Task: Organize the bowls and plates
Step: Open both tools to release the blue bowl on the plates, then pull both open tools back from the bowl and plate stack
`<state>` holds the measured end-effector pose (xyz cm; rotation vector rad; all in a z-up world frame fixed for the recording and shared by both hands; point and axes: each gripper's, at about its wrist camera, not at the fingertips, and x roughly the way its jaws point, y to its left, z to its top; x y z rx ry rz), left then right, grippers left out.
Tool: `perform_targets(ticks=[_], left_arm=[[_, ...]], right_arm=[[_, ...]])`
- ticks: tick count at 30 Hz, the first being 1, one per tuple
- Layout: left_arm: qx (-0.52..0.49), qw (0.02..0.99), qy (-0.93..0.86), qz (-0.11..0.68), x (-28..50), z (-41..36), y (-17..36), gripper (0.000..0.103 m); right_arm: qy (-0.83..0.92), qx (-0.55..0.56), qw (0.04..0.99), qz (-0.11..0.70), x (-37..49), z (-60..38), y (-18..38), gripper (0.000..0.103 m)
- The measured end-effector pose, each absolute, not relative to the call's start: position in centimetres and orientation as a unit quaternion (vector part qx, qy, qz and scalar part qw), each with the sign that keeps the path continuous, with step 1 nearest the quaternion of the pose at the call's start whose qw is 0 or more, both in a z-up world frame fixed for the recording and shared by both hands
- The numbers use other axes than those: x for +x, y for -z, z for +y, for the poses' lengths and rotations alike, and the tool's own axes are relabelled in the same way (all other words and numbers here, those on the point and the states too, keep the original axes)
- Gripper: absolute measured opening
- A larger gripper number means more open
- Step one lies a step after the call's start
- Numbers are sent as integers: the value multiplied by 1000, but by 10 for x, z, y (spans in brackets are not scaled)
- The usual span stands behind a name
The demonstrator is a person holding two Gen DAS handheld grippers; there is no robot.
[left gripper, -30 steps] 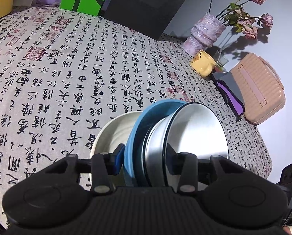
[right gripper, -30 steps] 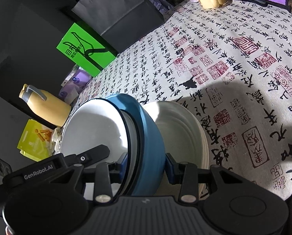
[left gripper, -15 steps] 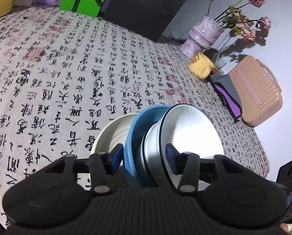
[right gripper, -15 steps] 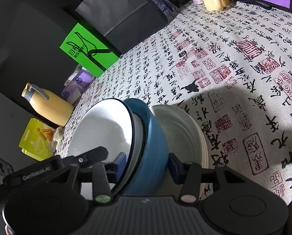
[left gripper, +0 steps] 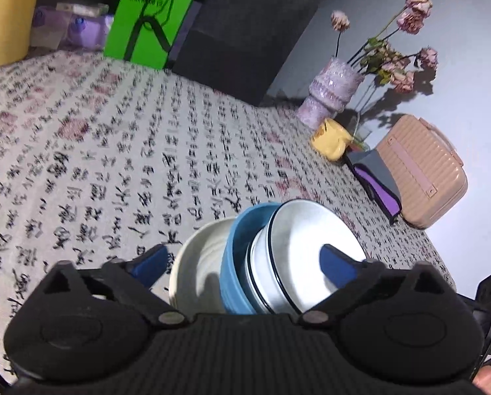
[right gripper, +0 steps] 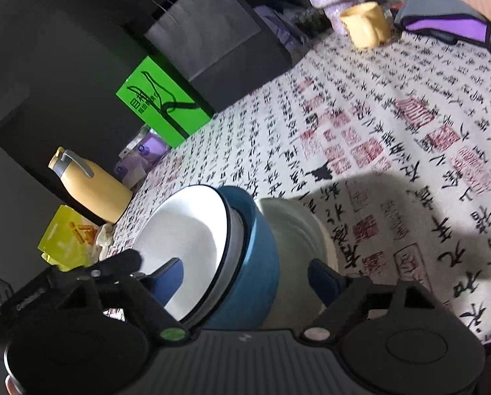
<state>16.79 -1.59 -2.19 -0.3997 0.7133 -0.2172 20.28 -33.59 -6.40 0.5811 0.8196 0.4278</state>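
While both sets of jaws have just been opening, left gripper (left gripper: 245,260) & right gripper (right gripper: 245,276) straddle the nested stack w/o pinching: white enamel bowl (left gripper: 311,250) in blue bowl (left gripper: 235,263) on cream plate (left gripper: 199,263), on calligraphy tablecloth (left gripper: 114,151), directly ahead of both

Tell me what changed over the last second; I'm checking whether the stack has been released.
Both grippers have just been opening: the left gripper and right gripper let go of the nested stack, their pads now standing clear on either side. The white enamel bowl, blue bowl and cream plate stayed nested together on the tablecloth.
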Motion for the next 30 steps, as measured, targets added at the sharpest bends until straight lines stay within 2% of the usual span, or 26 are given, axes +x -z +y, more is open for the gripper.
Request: perform_targets(ticks=[8, 11, 30], left_arm=[[-175, 936, 89, 291, 144, -12, 16, 103], [-166, 946, 81, 266, 135, -12, 15, 103], [-116, 975, 52, 180, 73, -21, 9, 103]], right_arm=[[-215, 247, 886, 329, 182, -346, 53, 92], [-213, 216, 904, 301, 173, -344, 48, 103], [-191, 129, 947, 225, 121, -339, 37, 103]])
